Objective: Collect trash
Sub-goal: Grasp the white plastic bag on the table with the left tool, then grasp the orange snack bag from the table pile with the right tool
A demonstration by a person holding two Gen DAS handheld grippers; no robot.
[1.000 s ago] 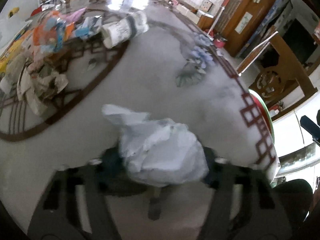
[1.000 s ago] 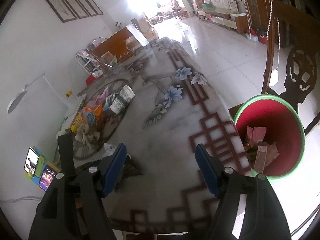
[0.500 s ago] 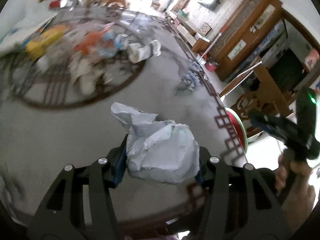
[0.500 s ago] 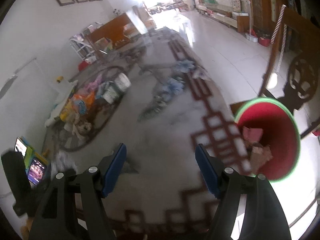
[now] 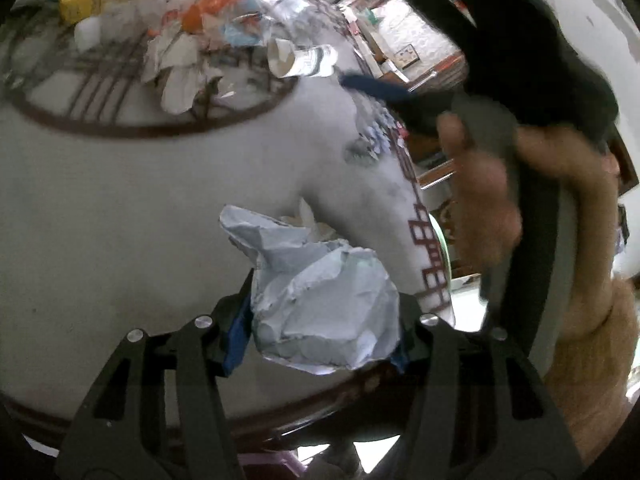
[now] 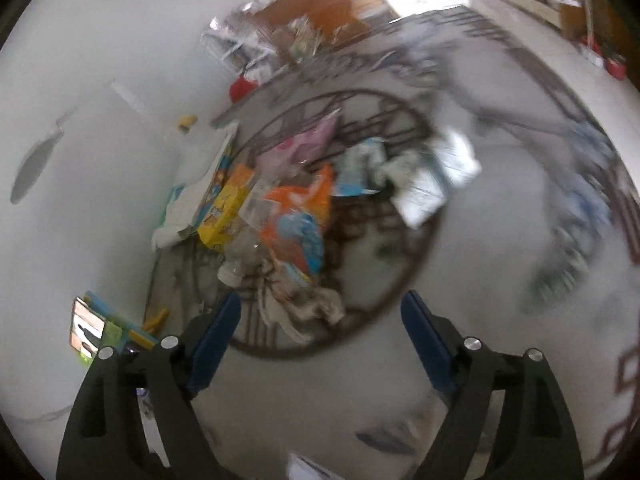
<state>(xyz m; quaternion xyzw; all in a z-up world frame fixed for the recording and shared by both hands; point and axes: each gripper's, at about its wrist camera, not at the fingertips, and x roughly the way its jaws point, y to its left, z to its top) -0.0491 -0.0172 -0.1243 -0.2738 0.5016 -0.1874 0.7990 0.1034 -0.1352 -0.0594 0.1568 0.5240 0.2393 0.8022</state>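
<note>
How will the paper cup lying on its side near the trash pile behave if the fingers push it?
The paper cup lies on its side, so it would probably roll in a curve rather than slide. It looks thin-walled and empty: likely light and easily crushed. The smooth table offers little resistance.

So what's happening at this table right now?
A person is clearing litter off a marble-patterned table with two handheld grippers. The left gripper is clamped on a crumpled wad of pale paper, held above the near table edge. The right gripper holds nothing; its jaws are opening as it points at the pile of wrappers and paper in the table's middle. The hand holding it shows in the left view.
</note>
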